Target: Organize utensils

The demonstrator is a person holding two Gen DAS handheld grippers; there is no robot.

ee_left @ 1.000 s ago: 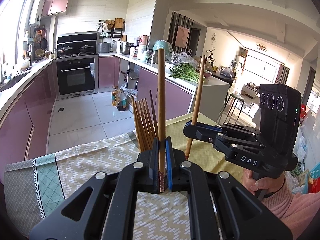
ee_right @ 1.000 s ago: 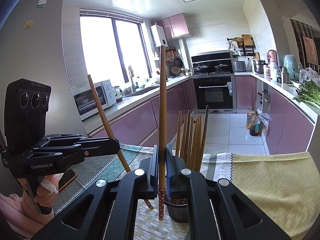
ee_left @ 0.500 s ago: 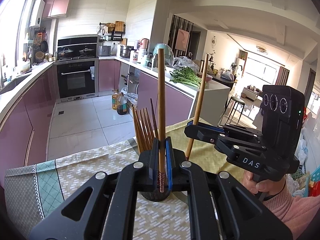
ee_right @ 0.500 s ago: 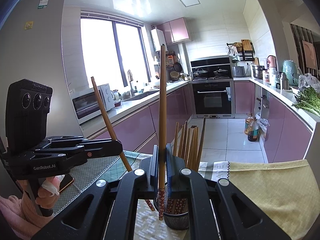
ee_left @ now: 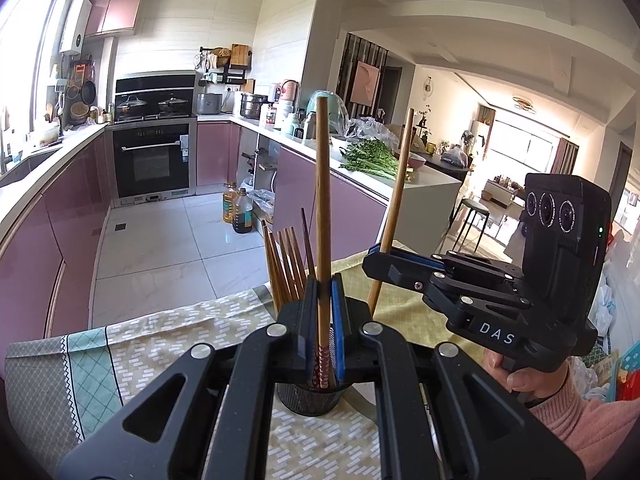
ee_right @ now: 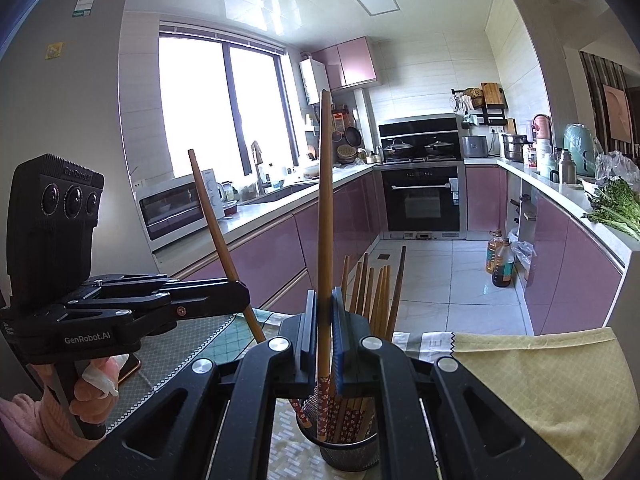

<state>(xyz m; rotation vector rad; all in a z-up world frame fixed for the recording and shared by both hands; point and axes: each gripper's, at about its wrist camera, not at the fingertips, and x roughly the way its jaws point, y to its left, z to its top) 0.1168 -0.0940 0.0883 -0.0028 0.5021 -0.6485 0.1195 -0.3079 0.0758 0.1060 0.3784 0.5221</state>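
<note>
Chopsticks [ee_right: 374, 292] already fill the mesh holder [ee_right: 348, 454], at 6 o'clock in the right wrist view. Your left gripper [ee_left: 324, 320] and right gripper [ee_right: 325, 334] each clench one chopstick upright above it; both await dropping in, probably the last.

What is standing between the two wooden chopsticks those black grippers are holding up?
A bundle of wooden chopsticks standing in the dark mesh holder, seen in the left wrist view between the held chopsticks.
</note>
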